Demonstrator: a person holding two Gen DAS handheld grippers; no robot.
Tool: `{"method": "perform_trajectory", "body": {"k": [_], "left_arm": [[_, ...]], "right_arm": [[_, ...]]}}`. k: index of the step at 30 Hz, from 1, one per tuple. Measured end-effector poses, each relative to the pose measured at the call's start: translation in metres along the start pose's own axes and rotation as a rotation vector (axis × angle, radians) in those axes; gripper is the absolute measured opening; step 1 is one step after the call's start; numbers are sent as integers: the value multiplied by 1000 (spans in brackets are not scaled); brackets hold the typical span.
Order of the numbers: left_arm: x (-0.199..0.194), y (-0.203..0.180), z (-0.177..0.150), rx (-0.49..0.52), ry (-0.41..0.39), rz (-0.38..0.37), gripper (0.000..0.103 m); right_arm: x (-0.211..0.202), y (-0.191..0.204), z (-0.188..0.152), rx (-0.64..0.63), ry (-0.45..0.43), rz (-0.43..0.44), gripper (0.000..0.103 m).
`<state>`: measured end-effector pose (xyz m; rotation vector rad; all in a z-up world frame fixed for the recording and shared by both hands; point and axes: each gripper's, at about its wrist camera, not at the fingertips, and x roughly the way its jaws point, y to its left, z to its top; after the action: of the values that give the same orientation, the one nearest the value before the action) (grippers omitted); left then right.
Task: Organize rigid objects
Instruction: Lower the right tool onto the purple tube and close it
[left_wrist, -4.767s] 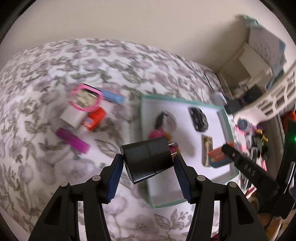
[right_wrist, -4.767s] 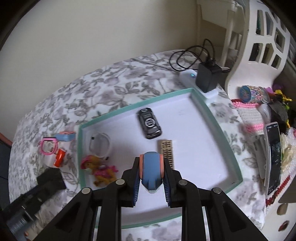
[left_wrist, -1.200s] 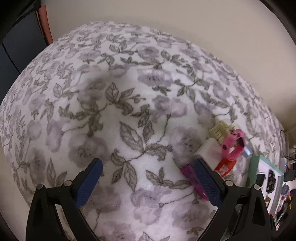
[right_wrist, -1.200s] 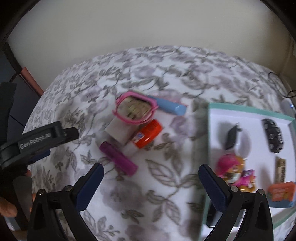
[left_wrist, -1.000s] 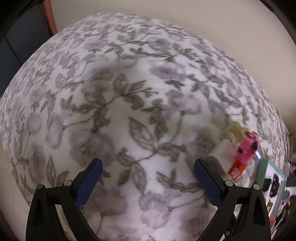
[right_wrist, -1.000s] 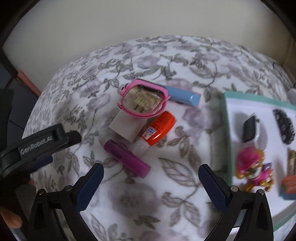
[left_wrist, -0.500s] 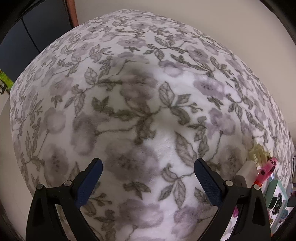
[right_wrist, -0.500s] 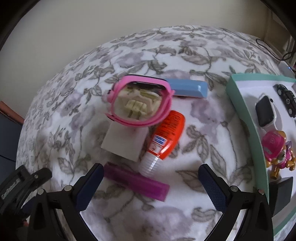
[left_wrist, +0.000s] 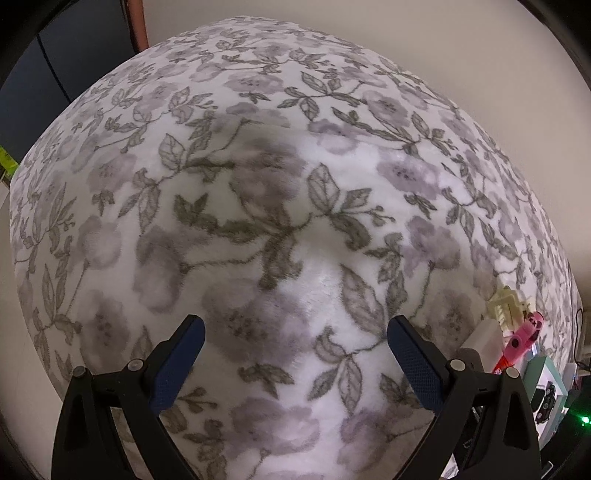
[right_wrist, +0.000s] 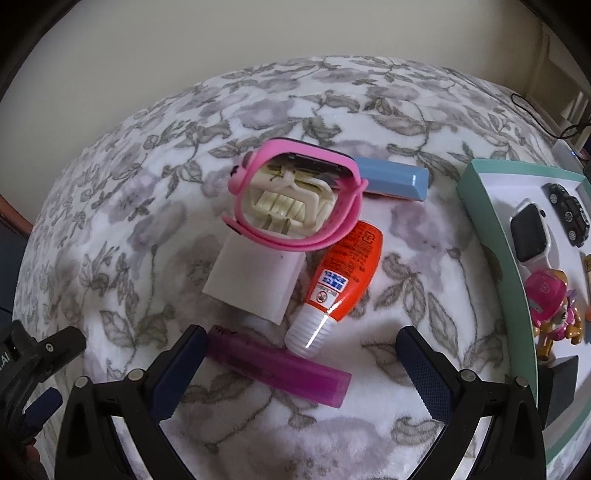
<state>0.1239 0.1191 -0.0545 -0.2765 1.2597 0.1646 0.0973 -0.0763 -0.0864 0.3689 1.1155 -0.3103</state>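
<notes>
My right gripper (right_wrist: 301, 365) is open and empty, low over a cluster on the floral blanket. A purple bar (right_wrist: 280, 365) lies between its fingers. Just beyond lie an orange glue bottle (right_wrist: 341, 273), a white block (right_wrist: 256, 284), a pink watch band (right_wrist: 295, 195) around a cream hair claw (right_wrist: 291, 206), and a blue bar (right_wrist: 391, 179). The teal-rimmed tray (right_wrist: 491, 236) at right holds a smartwatch (right_wrist: 530, 232), toy car (right_wrist: 567, 212) and pink figure (right_wrist: 552, 299). My left gripper (left_wrist: 295, 354) is open and empty over bare blanket; the cluster shows at its far right (left_wrist: 506, 325).
The floral blanket (left_wrist: 258, 184) covers a rounded surface that drops off at left and front. A beige wall stands behind. The left gripper's body (right_wrist: 33, 362) shows at the lower left of the right wrist view. A black cable (right_wrist: 546, 118) lies at the far right.
Both grippers let go of their objects in the tray and opened. My right gripper came down close over the cluster. My left gripper swung left, away from the cluster.
</notes>
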Motion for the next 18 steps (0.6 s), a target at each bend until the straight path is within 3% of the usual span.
{"method": "perform_trajectory", "body": {"k": [4, 11, 18], "left_arm": [[-3, -3, -1, 15, -9, 5, 99], [-3, -5, -2, 26, -13, 20, 99], [-4, -8, -2, 33, -16, 16, 99]], "right_arm": [[3, 5, 2, 2, -12, 1, 103], [11, 21, 2, -34, -15, -70, 103], [10, 16, -2, -73, 29, -59, 103]]}}
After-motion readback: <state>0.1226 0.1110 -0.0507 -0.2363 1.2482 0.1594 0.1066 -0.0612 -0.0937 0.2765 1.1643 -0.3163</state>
